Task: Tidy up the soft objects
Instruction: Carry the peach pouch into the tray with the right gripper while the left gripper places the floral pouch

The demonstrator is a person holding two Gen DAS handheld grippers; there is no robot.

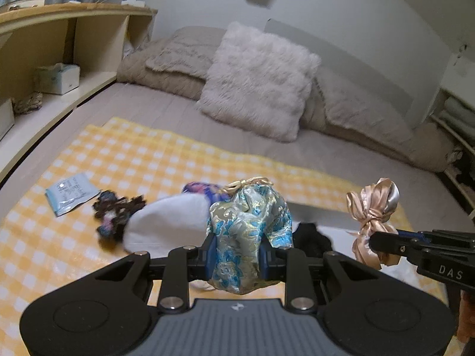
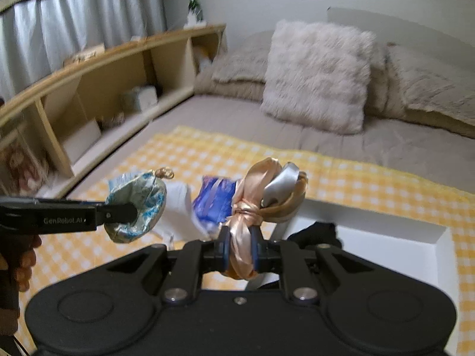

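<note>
My left gripper is shut on a blue and gold brocade pouch and holds it above the yellow checked cloth. In the right wrist view the same pouch hangs at the left in the left gripper. A peach and white satin ribbon bow is pinched by its tail in my right gripper, also off the cloth. The left wrist view has the bow and the right gripper at the right. On the cloth lie a white soft item, a purple floral fabric and a black lacy scrunchie.
A white open box with a black fabric item in it sits on the cloth at the right. A pale blue packet lies at the left. A fluffy pillow and beige bedding are behind; a wooden shelf runs along the left.
</note>
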